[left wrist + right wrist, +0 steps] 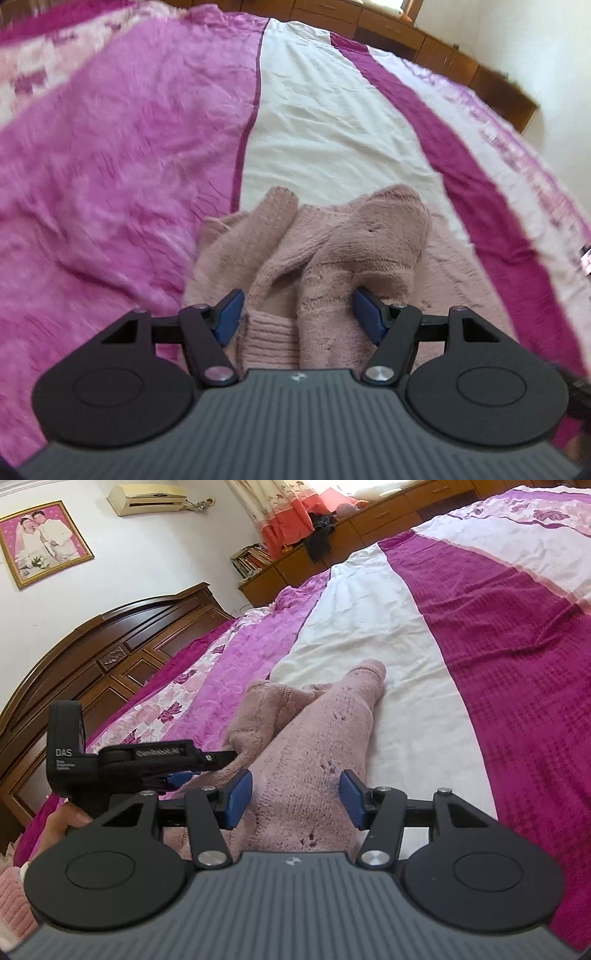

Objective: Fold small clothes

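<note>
Two spread grippers, left gripper and right gripper, straddle the bunched pink knitted sweater lying on the bed; we judge grasping comes next, then flattening.

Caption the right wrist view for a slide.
Right gripper, jaws open, straddles a pink knit garment on a striped bedspread; left gripper reaches in alongside.
</note>
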Action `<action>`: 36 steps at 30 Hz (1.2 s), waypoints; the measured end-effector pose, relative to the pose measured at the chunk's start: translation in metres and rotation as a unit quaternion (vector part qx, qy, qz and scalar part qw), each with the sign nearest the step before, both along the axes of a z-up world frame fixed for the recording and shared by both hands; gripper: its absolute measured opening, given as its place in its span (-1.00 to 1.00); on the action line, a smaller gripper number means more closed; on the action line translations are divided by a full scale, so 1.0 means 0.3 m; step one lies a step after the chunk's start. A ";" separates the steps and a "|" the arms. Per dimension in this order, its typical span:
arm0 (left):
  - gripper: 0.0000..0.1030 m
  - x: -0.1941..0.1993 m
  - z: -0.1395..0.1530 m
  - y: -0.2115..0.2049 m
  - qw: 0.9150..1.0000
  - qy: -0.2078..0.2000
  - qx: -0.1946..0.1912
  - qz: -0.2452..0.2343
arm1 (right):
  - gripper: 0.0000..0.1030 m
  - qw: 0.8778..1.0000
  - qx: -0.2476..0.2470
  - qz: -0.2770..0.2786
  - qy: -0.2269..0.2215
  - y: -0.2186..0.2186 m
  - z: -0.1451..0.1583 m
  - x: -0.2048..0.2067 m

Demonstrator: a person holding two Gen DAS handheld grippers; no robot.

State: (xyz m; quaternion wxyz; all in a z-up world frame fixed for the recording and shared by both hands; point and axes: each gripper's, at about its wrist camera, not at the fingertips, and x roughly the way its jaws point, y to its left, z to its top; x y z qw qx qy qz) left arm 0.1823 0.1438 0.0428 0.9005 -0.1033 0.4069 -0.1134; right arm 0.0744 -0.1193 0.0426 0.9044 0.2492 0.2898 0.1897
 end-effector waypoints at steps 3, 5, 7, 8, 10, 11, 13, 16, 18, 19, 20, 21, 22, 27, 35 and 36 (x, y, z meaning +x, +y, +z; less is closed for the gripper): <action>0.26 -0.003 -0.004 0.013 1.000 -0.001 -0.026 0.000 | 0.18 1.000 -0.001 -0.001 0.002 0.004 -0.005 0.004; 0.14 -0.012 -0.002 0.002 1.000 -0.008 -0.022 -0.001 | 0.19 1.000 -0.001 -0.002 0.002 0.005 -0.008 0.005; 0.12 -0.028 0.006 -0.019 1.000 -0.021 -0.007 -0.009 | 0.21 1.000 -0.001 -0.004 0.003 0.007 -0.012 0.006; 0.12 -0.036 0.012 -0.034 0.999 -0.030 0.005 -0.015 | 0.23 1.000 -0.001 -0.004 0.003 0.008 -0.013 0.005; 0.03 -0.050 0.019 -0.062 0.998 -0.046 0.025 -0.027 | 0.25 1.000 0.000 -0.005 0.005 0.011 -0.018 0.007; -0.17 -0.054 0.020 -0.071 0.998 -0.051 0.030 -0.031 | 0.25 1.000 0.000 -0.005 0.006 0.013 -0.021 0.008; -0.38 -0.053 0.020 -0.079 0.998 -0.053 0.033 -0.032 | 0.27 1.000 0.000 -0.005 0.005 0.014 -0.020 0.008; -0.58 -0.044 0.016 -0.074 0.998 -0.051 0.030 -0.021 | 0.28 1.000 -0.002 -0.005 0.004 0.017 -0.022 0.009; -0.67 -0.044 0.015 -0.060 0.999 -0.049 0.018 -0.010 | 0.28 1.000 -0.001 -0.004 0.004 0.018 -0.024 0.010; -0.68 -0.045 0.017 -0.054 0.999 -0.050 0.015 -0.008 | 0.29 1.000 0.000 -0.004 0.004 0.019 -0.026 0.011; -0.70 -0.049 0.021 -0.048 0.999 -0.053 0.011 -0.004 | 0.29 1.000 0.001 -0.004 0.004 0.021 -0.027 0.011; -0.71 -0.052 0.028 -0.040 0.998 -0.056 0.006 0.001 | 0.29 1.000 0.003 -0.003 0.003 0.022 -0.027 0.013; -0.71 -0.055 0.035 -0.032 0.998 -0.059 0.002 0.007 | 0.29 1.000 0.004 -0.001 0.002 0.024 -0.026 0.015; -0.73 -0.058 0.078 0.085 0.994 -0.074 -0.036 0.068 | 0.29 1.000 0.000 0.013 -0.012 0.055 0.008 0.019; -0.65 -0.015 -0.017 0.158 0.993 -0.013 -0.046 0.105 | 0.32 0.998 -0.033 0.040 -0.024 0.126 0.017 0.018; -0.65 -0.018 -0.009 0.156 0.993 -0.016 -0.048 0.105 | 0.32 0.998 -0.034 0.040 -0.024 0.125 0.017 0.018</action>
